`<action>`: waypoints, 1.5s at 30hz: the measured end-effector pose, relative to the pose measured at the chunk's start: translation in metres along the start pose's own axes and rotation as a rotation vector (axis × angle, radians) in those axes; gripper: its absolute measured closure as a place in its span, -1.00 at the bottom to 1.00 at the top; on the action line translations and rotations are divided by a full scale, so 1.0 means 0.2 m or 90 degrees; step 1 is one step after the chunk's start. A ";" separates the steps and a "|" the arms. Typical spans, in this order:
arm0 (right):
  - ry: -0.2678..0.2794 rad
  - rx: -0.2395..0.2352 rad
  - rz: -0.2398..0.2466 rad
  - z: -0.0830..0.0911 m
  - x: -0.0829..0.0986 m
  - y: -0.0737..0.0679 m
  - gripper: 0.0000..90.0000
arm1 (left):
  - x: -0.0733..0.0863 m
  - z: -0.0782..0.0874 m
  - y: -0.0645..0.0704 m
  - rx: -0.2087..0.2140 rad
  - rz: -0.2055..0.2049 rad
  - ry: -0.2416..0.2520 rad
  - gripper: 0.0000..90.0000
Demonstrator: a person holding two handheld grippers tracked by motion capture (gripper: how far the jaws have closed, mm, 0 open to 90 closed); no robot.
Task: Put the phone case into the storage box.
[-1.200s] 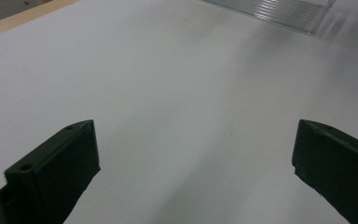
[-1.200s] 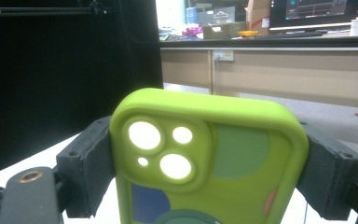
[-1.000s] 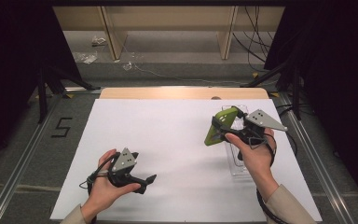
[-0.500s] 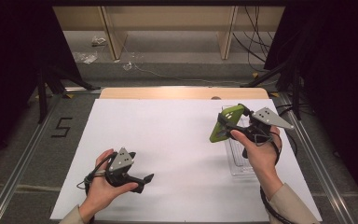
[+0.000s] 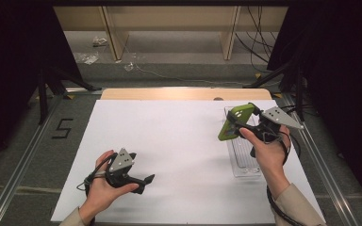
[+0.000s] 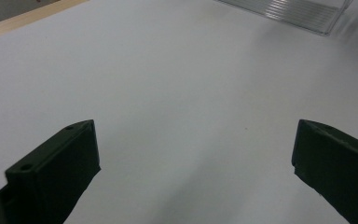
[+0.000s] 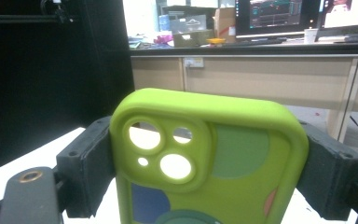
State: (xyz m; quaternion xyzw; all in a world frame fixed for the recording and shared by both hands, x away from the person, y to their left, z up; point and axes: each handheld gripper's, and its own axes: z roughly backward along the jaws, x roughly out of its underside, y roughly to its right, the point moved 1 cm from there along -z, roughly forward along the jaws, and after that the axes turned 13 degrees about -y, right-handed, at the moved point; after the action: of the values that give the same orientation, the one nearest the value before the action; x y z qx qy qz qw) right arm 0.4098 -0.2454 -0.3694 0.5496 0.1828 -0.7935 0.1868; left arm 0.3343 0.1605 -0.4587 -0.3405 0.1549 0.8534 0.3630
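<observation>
The right tongs (image 5: 239, 126) clamp the green phone case (image 5: 235, 121) by its sides, raised above the clear tray (image 5: 242, 162) by the tabletop's (image 5: 179, 141) right edge, probably for carrying. The left tongs (image 5: 141, 181) rest apart near the front edge, idle.

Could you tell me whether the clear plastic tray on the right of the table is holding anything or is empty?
Empty, as far as shows: the clear tray has only its ribbed bottom visible, and the green phone case is held above it in the right gripper.

Left hand-held gripper (image 5: 143, 181) gapes low; right hand-held gripper (image 5: 231, 123) clamped, raised.
</observation>
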 end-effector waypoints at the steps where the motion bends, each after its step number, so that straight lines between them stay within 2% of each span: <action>1: 0.000 0.001 0.000 0.00 0.00 0.01 -0.62 | 0.00 0.00 0.00 0.000 0.000 0.001 -1.00; 23: -0.001 0.036 -0.007 0.01 0.01 0.08 -0.62 | 0.00 -0.01 0.00 0.003 0.000 -0.001 -1.00; 45: -0.003 0.059 -0.009 0.02 0.02 0.13 -0.62 | 0.01 -0.01 0.00 0.002 0.000 -0.004 -1.00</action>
State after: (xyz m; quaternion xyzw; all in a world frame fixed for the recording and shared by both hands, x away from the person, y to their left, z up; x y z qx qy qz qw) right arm 0.4190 -0.2700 -0.3734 0.5546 0.1494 -0.8035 0.1563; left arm 0.3344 0.1591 -0.4615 -0.3369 0.1552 0.8543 0.3642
